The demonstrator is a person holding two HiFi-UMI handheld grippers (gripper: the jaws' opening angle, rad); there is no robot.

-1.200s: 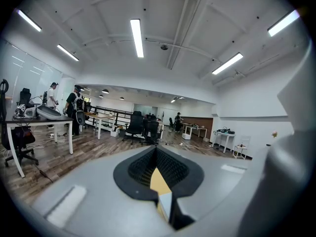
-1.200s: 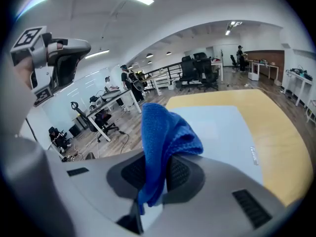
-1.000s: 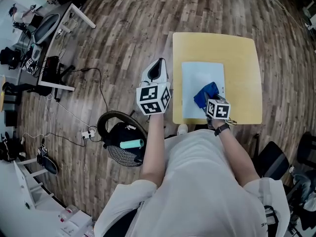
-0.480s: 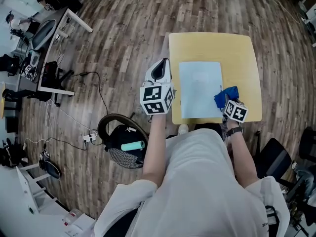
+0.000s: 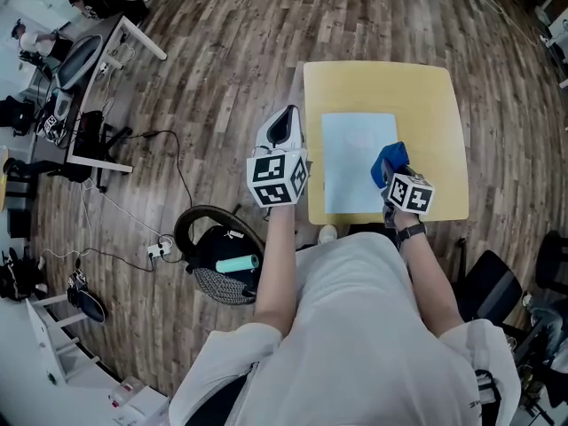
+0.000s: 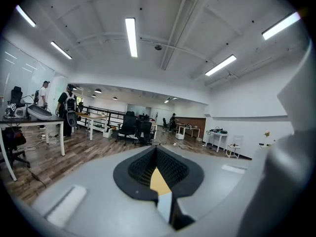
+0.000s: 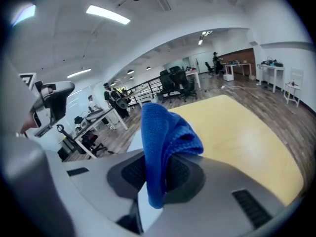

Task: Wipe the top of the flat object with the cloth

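A white flat sheet lies on the small yellow table. My right gripper is shut on a bunched blue cloth, which rests at the sheet's right edge near the table's front. In the right gripper view the cloth stands up out of the shut jaws of the right gripper, with the yellow tabletop beyond. My left gripper hangs over the floor just left of the table. In the left gripper view its jaws are together with nothing held.
A black round basket holding a teal item stands on the wood floor at my left, by loose cables. A desk with gear is far left. A black chair is at my right. Desks and people are far off.
The right gripper carried the cloth from the sheet's lower middle out to the right onto bare table, then back left onto the sheet's right edge. The left gripper stayed put.
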